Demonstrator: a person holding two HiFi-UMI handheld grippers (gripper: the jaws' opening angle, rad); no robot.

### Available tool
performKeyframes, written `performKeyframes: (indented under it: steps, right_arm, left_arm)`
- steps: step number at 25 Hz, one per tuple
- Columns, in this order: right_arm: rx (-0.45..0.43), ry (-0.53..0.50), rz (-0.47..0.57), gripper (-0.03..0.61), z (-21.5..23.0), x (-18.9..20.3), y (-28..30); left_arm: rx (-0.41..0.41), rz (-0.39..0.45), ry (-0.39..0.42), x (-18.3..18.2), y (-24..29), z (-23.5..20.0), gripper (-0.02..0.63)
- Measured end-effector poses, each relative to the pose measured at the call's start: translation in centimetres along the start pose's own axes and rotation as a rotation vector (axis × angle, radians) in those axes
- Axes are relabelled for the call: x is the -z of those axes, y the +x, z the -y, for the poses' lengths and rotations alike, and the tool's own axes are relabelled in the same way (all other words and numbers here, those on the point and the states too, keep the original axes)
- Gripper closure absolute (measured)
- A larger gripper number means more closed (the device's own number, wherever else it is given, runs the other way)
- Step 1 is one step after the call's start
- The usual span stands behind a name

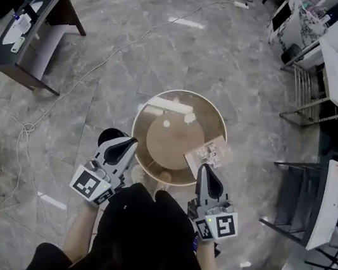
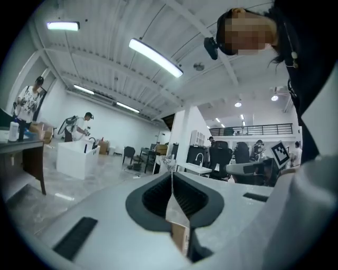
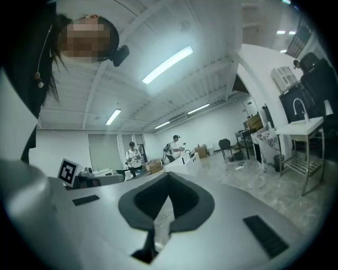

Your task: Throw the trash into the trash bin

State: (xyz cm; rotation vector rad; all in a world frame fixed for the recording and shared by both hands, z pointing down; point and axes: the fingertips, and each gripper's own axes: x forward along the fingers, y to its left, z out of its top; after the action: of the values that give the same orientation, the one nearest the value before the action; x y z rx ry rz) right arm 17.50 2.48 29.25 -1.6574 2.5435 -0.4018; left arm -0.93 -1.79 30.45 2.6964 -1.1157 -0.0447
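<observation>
trash bin [image 1: 143,127]: centre floor | wrapper [image 1: 207,154]: at its right rim | desk [image 1: 28,37]: far left

a dark desk [image 1: 41,10] stands at left, a white cable [image 1: 106,66] trails over the marble floor [image 1: 220,56].
</observation>
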Motion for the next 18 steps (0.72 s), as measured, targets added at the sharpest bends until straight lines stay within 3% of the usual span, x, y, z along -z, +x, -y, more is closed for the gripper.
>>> performKeyframes:
  steps: [6, 18]
  right_arm:
    - [0.045, -0.027, 0.058, 0.577, 1.0, -2.7, -1.9]
    - [0.022, -0.019, 0.07, 0.577, 1.2, -3.4, -2.2]
  left_arm:
    - [0.022, 0.036, 0.069, -2.9, -0.1, 1.5, 0.601]
    - [-0.007, 0.084, 0.037, -4.0, -1.3, 2.3, 0.606]
